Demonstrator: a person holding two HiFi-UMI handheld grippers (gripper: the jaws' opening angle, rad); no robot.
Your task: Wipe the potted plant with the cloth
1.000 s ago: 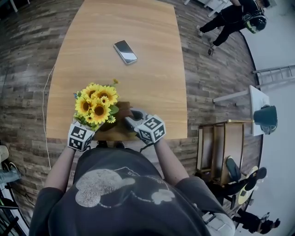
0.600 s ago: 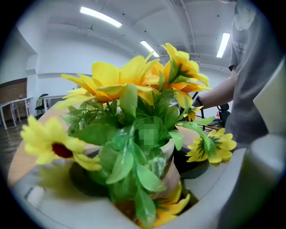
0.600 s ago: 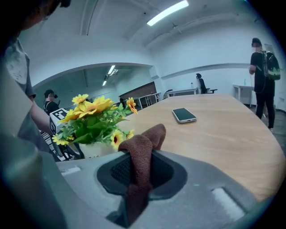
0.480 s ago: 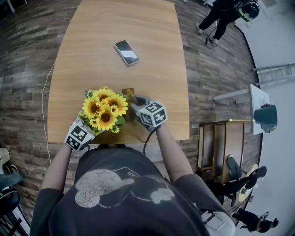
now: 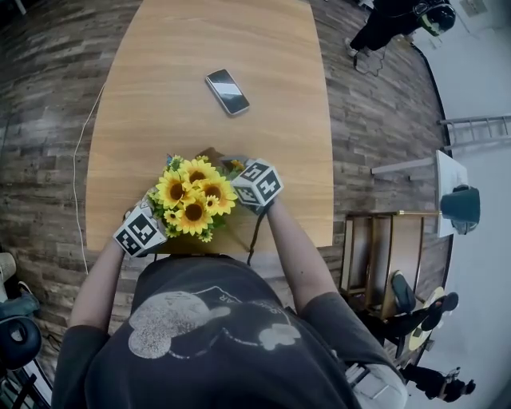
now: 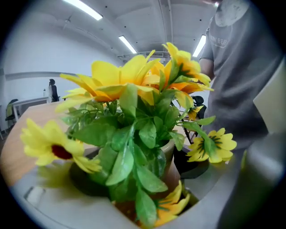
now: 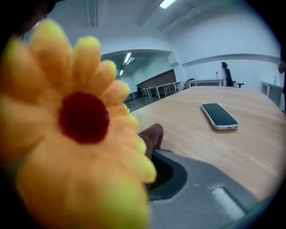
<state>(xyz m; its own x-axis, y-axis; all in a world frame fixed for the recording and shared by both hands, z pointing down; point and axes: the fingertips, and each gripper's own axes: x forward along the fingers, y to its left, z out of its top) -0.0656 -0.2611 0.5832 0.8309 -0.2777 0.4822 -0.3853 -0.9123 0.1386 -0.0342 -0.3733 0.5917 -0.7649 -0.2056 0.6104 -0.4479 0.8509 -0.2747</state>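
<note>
The potted plant [image 5: 194,205], a bunch of yellow sunflowers with green leaves, stands tilted at the table's near edge. In the left gripper view its tan pot [image 6: 173,163] sits between the grey jaws of my left gripper [image 6: 147,192], which is shut on it. The left gripper's marker cube [image 5: 141,232] shows beside the blooms. My right gripper [image 7: 154,167] is pressed against the flowers' right side and is shut on the brown cloth [image 7: 152,134]. One big bloom [image 7: 76,125] hides its left jaw. Only a brown scrap of cloth [image 5: 211,152] shows in the head view.
A phone [image 5: 227,92] lies further out on the wooden table [image 5: 200,56]. The table's near edge runs just under the grippers. A wooden chair [image 5: 383,256] stands to the right, and a person [image 5: 399,24] is far off at the top right.
The left gripper has rolled and carried the plant up and to the right. The right gripper has moved further from me, up against the blooms. The cloth is now mostly hidden.
</note>
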